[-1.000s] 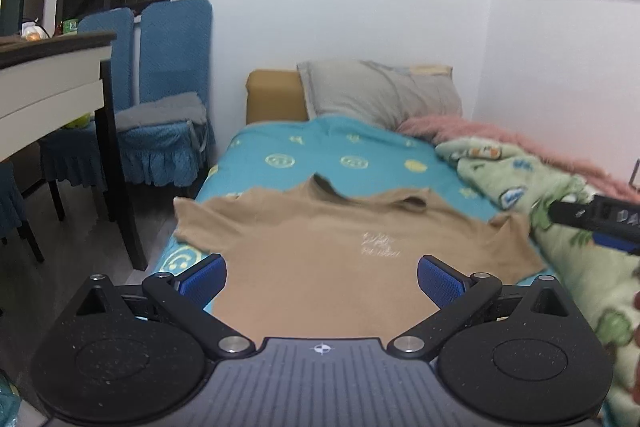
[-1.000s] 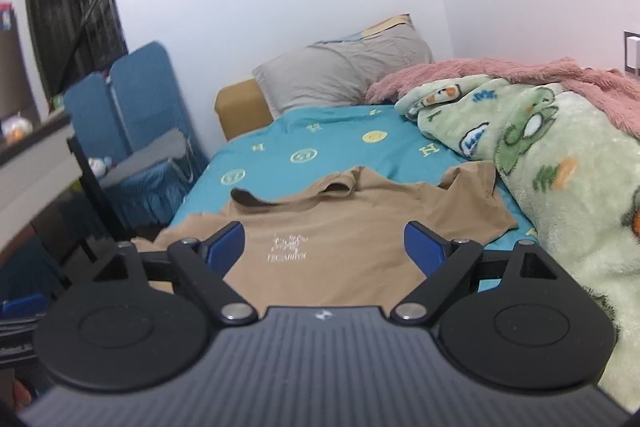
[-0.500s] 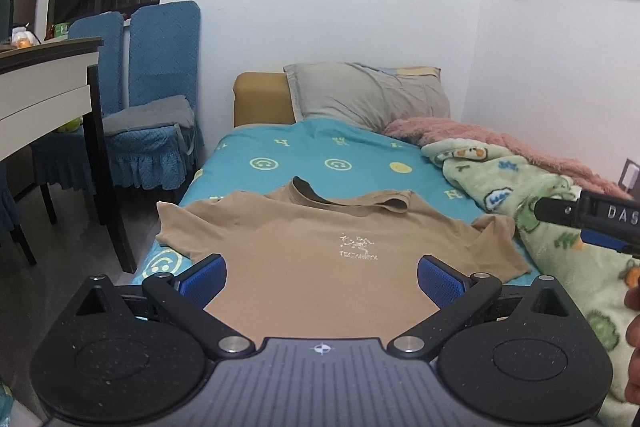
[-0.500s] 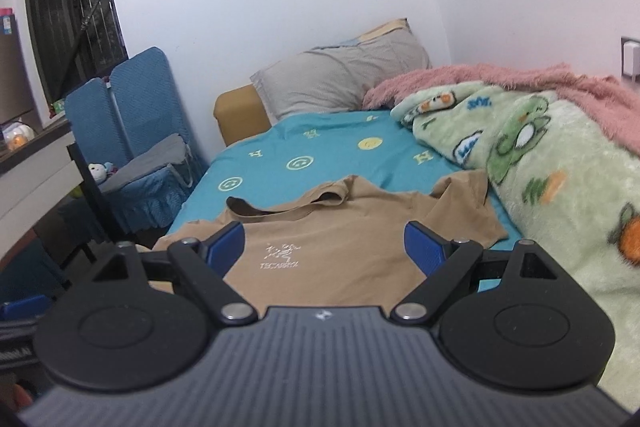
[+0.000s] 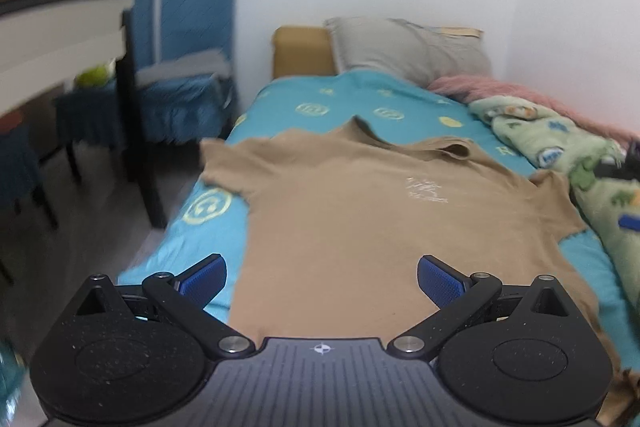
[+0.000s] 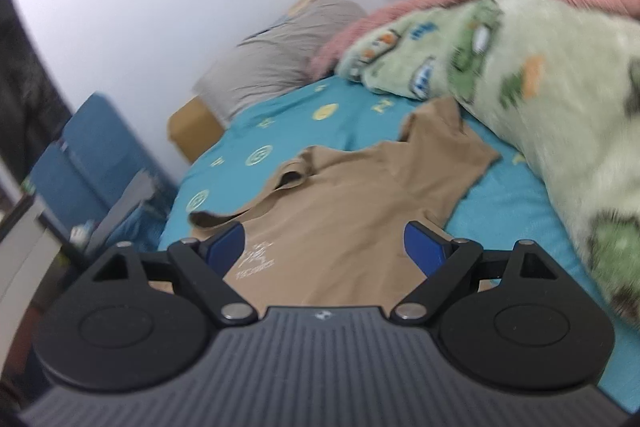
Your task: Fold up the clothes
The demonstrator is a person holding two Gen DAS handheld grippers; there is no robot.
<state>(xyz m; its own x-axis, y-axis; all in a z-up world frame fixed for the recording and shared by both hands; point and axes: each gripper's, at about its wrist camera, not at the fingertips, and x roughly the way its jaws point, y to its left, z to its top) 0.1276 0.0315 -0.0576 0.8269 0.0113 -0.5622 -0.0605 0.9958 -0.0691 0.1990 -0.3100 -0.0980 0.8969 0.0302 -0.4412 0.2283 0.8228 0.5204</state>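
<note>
A tan short-sleeved T-shirt lies spread flat, front up, on the teal bed sheet, collar toward the pillow. It also shows in the right wrist view. My left gripper is open and empty, above the shirt's lower left part. My right gripper is open and empty, above the chest print, facing the right sleeve.
A green cartoon blanket and a pink blanket are piled along the bed's right side. A grey pillow lies at the head. Blue chairs and a desk stand left of the bed.
Both grippers have moved forward and lower over the shirt. The right gripper has tilted and turned toward the right sleeve. Both stay open.
</note>
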